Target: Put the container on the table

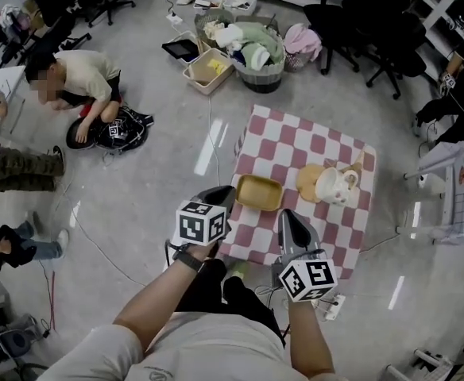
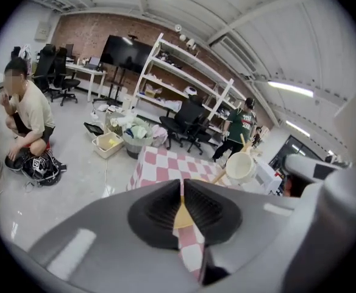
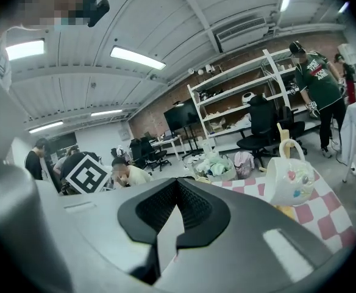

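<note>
Surface (image 1: 311,145): checkered, carried the yellow container (image 1: 259,192) at its near-left side, mug (image 1: 334,186) close by.
Left gripper (image 1: 226,195): jaws pressed together, empty, just beside the container.
Right gripper (image 1: 288,219): jaws together, holding nothing.

Container (image 1: 259,192): shallow tan-yellow tub, rectangular with rounded corners, open top, empty, upright. It sits flat on the table (image 1: 295,145), which has a pink/white checked cloth. The tub is at about 9 o'clock from the table's centre, just inside that edge. In the head view the table is at 3 o'clock of frame centre.
</note>
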Tool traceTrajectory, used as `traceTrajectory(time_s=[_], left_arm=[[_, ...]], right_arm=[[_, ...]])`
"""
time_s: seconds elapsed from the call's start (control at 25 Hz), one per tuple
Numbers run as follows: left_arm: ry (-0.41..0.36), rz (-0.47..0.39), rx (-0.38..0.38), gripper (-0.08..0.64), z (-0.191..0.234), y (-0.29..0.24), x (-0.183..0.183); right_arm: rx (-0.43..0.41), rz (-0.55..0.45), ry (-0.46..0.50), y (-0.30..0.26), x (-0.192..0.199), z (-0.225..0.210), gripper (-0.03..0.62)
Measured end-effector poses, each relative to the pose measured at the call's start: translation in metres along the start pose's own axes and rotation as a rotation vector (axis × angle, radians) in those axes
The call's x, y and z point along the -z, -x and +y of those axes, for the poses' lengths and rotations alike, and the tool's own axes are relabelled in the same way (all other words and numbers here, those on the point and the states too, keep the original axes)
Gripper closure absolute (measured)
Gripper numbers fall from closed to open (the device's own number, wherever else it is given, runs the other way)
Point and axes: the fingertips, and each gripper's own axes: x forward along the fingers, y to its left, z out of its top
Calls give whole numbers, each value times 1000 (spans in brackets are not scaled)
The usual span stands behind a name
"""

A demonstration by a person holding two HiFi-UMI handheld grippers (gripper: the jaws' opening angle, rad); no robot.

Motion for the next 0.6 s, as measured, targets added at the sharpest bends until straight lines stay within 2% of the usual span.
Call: traceTrajectory(time_s=[0.32,0.6], left_arm=[[-64,-159,54,554,-54,59,-50],[-162,-297,85,554,-98,111,-86]], right_arm=[[-36,-67,46,20,-42,21,583],[-61,-128,102,39,-77,42,583]])
